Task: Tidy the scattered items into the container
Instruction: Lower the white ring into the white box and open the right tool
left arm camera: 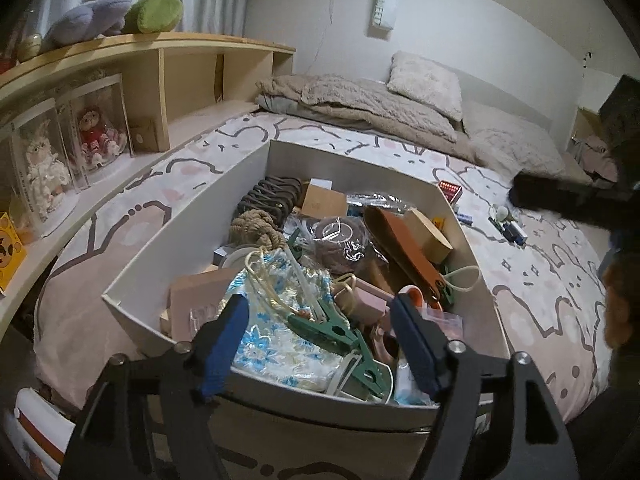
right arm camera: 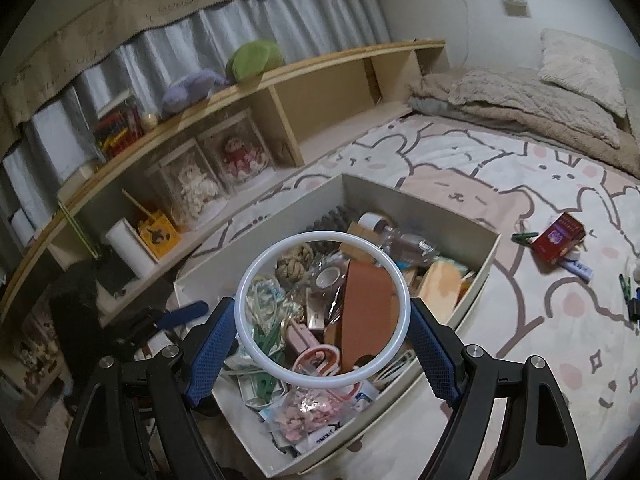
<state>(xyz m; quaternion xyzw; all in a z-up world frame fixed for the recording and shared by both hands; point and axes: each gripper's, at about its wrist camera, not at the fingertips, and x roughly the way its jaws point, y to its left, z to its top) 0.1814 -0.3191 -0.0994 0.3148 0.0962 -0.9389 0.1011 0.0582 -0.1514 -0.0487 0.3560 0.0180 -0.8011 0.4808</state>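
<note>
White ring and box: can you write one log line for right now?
left tongs: open, empty | right tongs: gripping white ring | ring: above box

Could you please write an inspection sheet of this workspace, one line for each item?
Surface: bed with cartoon-animal printed sheet.
Job's things: white open cardboard box, crowded with small items; thin white plastic ring; red packet, green clothes peg and small tube lie on the sheet.
Clutter: beige folded blanket, pale square pillow.
Grippers: left gripper over the box, jaws apart, holding nothing; right gripper jaws press the ring's sides above the box.
Cables: thin white cord hanging on the wall.
Surroundings: wooden shelf with boxed dolls, plush toys, curtain behind.
</note>
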